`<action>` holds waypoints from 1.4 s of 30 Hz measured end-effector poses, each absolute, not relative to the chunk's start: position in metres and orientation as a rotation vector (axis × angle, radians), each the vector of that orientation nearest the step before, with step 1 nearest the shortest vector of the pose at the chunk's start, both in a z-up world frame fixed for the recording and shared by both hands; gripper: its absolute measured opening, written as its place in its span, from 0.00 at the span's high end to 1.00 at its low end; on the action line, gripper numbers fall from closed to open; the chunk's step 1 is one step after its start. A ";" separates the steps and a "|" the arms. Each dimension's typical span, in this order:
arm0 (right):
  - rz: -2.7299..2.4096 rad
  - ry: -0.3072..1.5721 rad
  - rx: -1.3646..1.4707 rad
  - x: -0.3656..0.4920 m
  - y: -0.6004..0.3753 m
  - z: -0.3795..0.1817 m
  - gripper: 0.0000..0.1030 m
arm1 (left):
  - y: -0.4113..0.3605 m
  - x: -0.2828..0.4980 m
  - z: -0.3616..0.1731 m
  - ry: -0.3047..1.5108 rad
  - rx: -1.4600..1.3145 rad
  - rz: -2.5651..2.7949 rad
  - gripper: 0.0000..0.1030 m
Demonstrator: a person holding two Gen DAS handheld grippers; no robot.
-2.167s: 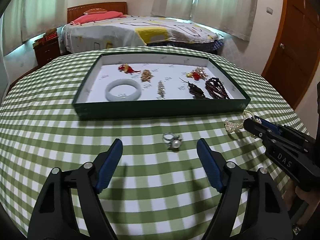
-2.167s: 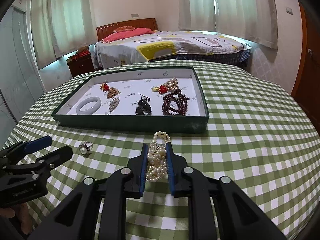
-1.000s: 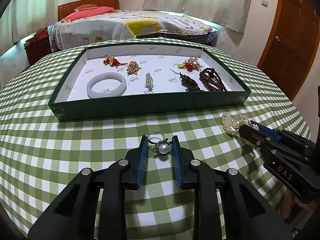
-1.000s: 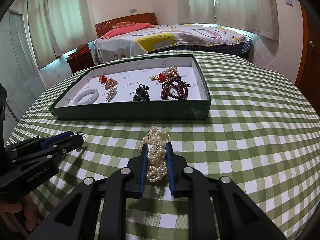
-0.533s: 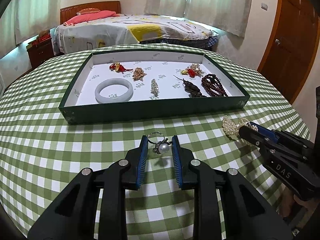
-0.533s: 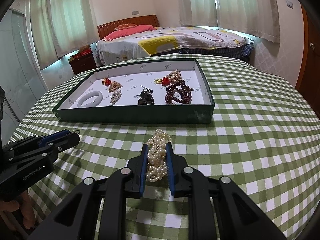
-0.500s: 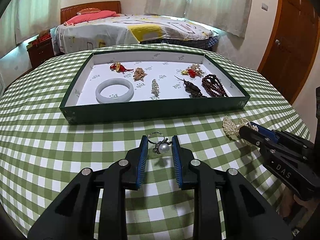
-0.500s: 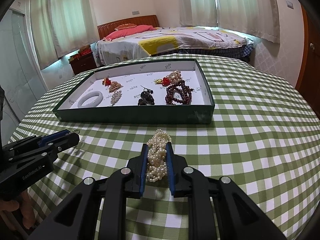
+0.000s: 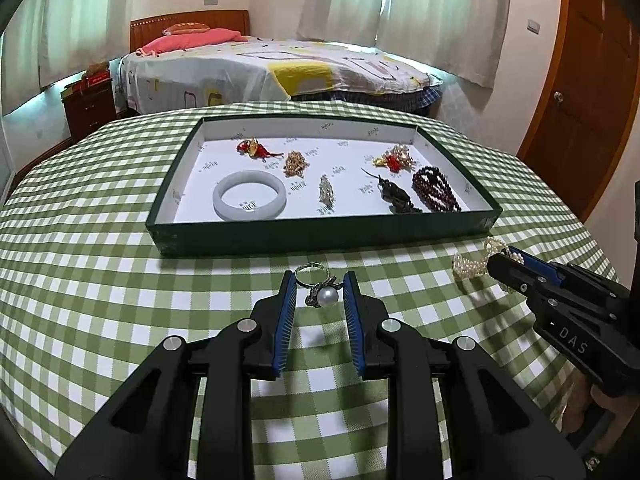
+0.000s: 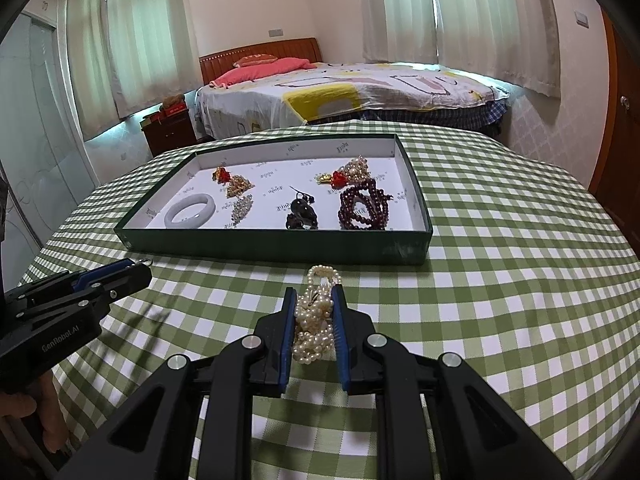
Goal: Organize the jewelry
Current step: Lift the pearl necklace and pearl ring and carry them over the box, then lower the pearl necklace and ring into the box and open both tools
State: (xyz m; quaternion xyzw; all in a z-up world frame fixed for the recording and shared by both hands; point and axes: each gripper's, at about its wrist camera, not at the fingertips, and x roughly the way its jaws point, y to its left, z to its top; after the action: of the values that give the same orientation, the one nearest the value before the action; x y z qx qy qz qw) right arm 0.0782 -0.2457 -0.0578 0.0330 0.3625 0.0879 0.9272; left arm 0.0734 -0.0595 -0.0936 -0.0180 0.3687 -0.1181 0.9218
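Note:
My left gripper (image 9: 319,284) is shut on a silver pearl ring (image 9: 320,288) and holds it above the checked tablecloth, in front of the green tray (image 9: 320,236). My right gripper (image 10: 314,300) is shut on a bundle of white pearl strands (image 10: 316,320), also lifted off the cloth. The tray's white floor holds a pale jade bangle (image 9: 250,200), dark red beads (image 9: 436,194), a dark brooch (image 9: 394,194) and several small gold and red pieces. The right gripper shows at the right of the left wrist view (image 9: 500,260), the left gripper at the left of the right wrist view (image 10: 138,270).
The round table with green checked cloth (image 10: 500,280) drops off on every side. Behind it stand a bed (image 9: 280,68) and a dark nightstand (image 9: 90,108). A wooden door (image 9: 592,80) is at the right.
The left gripper closed on the pearl ring and lifted it. Both grippers have since risen a little with their loads, and the tray looks slightly farther below.

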 end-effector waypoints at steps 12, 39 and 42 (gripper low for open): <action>0.185 0.698 0.059 0.069 -0.241 -0.037 0.82 | -0.053 0.067 -0.078 0.716 -0.057 -0.246 0.77; 0.257 0.532 0.055 0.112 -0.212 0.037 0.82 | -0.054 0.107 -0.009 0.566 -0.093 -0.280 0.77; 0.259 0.519 0.050 0.131 -0.209 0.041 0.82 | -0.058 0.125 -0.006 0.561 -0.087 -0.281 0.77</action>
State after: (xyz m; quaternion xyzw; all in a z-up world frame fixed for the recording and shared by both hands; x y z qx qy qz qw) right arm 0.1305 -0.2093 0.0413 0.0245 0.2559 0.1275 0.9579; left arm 0.1251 -0.0580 -0.0056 -0.0426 0.2760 -0.1383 0.9502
